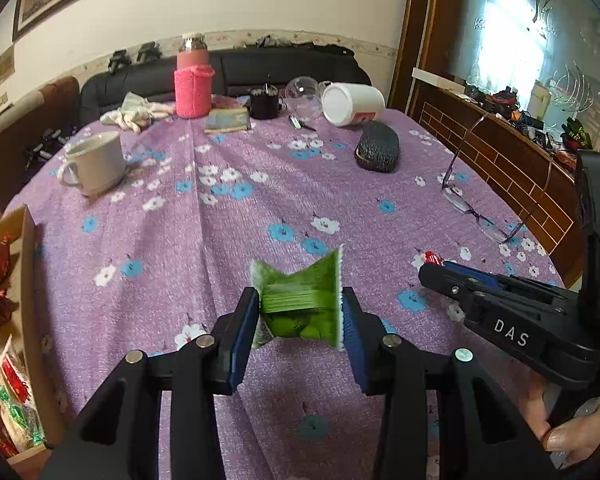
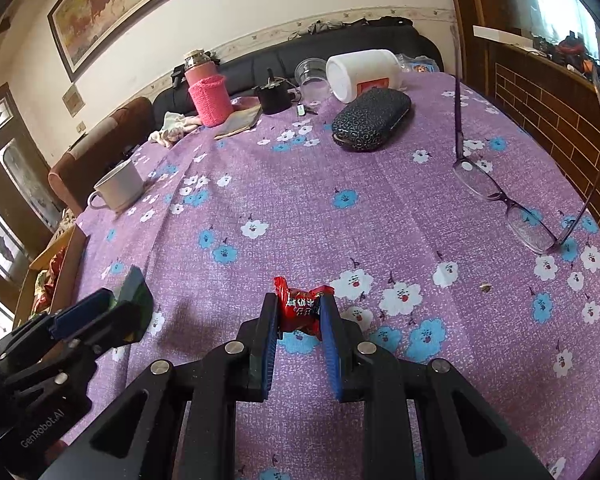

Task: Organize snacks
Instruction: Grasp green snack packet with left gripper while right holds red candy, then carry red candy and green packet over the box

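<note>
My left gripper (image 1: 300, 304) is shut on a green snack packet (image 1: 300, 296) and holds it just above the purple flowered tablecloth (image 1: 228, 232). My right gripper (image 2: 300, 308) is shut on a small red wrapped candy (image 2: 300, 306) low over the cloth. In the left wrist view the right gripper (image 1: 432, 270) sits to the right with a bit of red candy (image 1: 432, 258) at its tip. In the right wrist view the left gripper (image 2: 112, 308) is at lower left with the green packet (image 2: 134, 284). A cardboard box (image 1: 24, 264) with several snacks stands at the left table edge.
On the cloth stand a white mug (image 1: 94, 162), a pink-sleeved bottle (image 1: 193, 80), a tipped white jar (image 1: 352, 103), a dark glasses case (image 1: 378, 147), open spectacles (image 1: 476, 208), a black cup (image 1: 265, 102) and a clear glass (image 1: 302, 92). A wooden cabinet (image 1: 500, 160) is on the right.
</note>
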Motion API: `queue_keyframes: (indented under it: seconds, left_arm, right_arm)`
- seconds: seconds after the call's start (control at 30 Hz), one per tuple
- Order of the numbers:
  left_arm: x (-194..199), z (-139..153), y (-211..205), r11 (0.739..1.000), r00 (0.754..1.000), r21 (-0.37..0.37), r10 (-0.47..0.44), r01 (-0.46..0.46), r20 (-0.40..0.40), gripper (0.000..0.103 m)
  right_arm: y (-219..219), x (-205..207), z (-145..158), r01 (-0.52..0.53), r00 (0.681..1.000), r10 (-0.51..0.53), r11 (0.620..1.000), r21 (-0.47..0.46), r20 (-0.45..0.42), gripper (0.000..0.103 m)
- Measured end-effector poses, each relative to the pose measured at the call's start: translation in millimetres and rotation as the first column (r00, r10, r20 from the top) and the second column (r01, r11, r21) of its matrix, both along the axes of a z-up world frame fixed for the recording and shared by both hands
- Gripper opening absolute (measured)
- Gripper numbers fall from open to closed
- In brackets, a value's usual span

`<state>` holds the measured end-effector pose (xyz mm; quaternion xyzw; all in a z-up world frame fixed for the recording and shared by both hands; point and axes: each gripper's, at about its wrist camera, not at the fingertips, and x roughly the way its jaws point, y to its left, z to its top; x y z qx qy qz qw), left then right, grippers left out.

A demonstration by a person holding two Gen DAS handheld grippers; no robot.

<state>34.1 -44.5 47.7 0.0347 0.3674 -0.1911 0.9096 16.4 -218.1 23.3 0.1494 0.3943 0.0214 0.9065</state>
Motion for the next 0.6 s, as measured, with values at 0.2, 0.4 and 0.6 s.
queue_keyframes:
  seconds: [0.2, 0.4, 0.6]
  left_arm:
    - [0.1, 0.5, 0.6, 1.0, 1.0, 0.004, 0.008, -0.008, 0.014, 0.036]
    - [0.1, 3.2, 9.5, 0.999, 0.999, -0.04, 0.026, -0.027, -0.021, 0.033]
    - [-13.4, 11.3, 37.6, 0.994, 0.998, -0.109, 0.013, -0.02, -0.064, 0.03]
  right_arm:
    - [-1.7, 2.1, -3.4, 0.033, 0.999, -0.033, 0.999, -0.027, -0.004, 0.022]
    - [-9.4, 0.3, 0.1, 0.078, 0.997, -0.078, 0.997, -0.003, -0.007, 0.022]
    - [-3.9, -18.7, 17.0, 0.102, 0.995, -0.103, 0.995, 0.015, 0.019, 0.022]
